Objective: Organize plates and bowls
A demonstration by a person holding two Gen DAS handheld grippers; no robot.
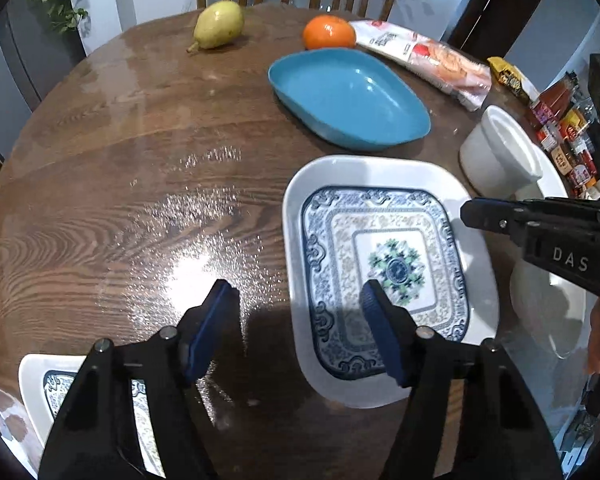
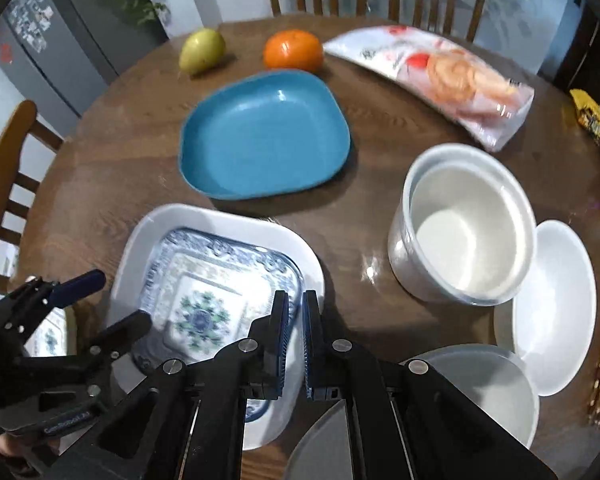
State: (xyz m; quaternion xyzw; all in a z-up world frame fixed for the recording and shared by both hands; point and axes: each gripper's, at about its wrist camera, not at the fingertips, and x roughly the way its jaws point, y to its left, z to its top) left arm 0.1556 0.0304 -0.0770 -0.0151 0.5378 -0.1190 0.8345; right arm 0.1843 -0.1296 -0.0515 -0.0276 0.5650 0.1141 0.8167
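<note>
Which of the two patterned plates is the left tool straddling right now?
The larger-looking patterned plate beside the blue dish: its left rim lies between the open left tool's fingers. The other patterned plate sits at the table edge, behind the left finger.

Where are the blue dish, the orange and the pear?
blue dish [image 2: 264,136]: right wrist view, inner floor.
orange [image 2: 293,50]: right wrist view, middle of peel.
pear [image 1: 219,24]: left wrist view, its body.

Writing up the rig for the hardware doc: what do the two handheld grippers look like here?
Both match: black angular linkage arms with silver pivot bolts, ending in flat blue ribbed pads. The left gripper shows its blue pads edge-on. The right gripper carries white "DAS" lettering on its body in the left wrist view. The left one's body has small white lettering, unreadable here. No cables or sleeves show.
</note>
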